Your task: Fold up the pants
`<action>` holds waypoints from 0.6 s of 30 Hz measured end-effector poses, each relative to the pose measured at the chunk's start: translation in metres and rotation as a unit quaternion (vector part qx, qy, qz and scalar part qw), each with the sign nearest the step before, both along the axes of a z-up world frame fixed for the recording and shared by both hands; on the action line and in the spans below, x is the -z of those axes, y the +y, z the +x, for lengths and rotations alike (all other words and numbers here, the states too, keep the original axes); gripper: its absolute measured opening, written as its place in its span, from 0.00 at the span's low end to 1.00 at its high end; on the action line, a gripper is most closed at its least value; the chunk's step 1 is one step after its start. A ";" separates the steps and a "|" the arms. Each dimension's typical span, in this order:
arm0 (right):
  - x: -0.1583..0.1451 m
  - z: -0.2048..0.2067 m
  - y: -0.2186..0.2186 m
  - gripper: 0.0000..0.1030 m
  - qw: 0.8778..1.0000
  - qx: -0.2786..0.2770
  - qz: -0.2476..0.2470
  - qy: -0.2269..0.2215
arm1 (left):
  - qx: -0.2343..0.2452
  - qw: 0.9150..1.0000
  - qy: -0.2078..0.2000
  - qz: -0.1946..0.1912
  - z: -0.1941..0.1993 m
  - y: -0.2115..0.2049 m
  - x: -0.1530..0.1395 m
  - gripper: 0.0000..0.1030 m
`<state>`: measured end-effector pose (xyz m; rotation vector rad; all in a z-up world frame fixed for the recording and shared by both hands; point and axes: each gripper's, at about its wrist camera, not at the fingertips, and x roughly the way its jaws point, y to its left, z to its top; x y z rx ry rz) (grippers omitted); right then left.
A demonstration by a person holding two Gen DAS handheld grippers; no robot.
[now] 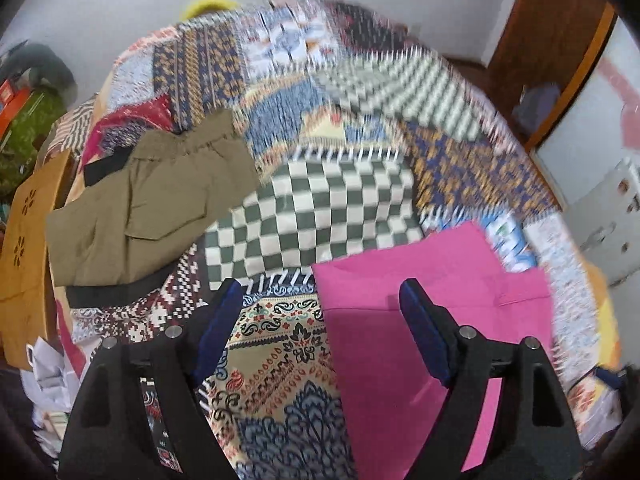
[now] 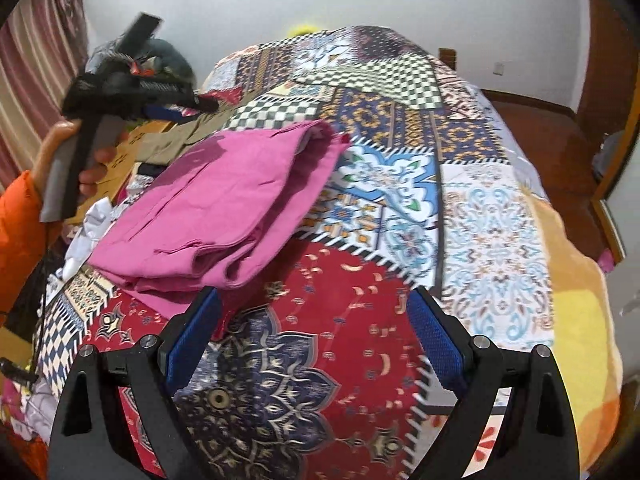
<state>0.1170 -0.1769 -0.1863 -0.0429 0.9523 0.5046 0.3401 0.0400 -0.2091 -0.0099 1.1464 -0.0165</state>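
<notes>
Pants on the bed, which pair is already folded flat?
The pink pants, folded into a neat stack near both open grippers; the olive pants lie crumpled farther off at the bed's edge.

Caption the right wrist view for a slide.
Open right tongs hang over a patchwork bedspread just short of folded pink pants, empty.
</notes>
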 end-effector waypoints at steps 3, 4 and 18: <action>-0.003 0.000 -0.004 0.90 1.000 0.007 -0.003 -0.003 | -0.001 0.999 0.028 0.016 0.002 -0.002 0.023 0.78; -0.003 0.000 -0.004 0.90 1.000 0.008 -0.004 -0.003 | 0.001 0.999 0.029 0.016 -0.001 -0.001 0.027 0.79; -0.014 -0.010 -0.006 0.90 1.000 0.011 -0.008 -0.027 | -0.008 0.999 0.000 0.035 -0.098 0.045 0.009 0.90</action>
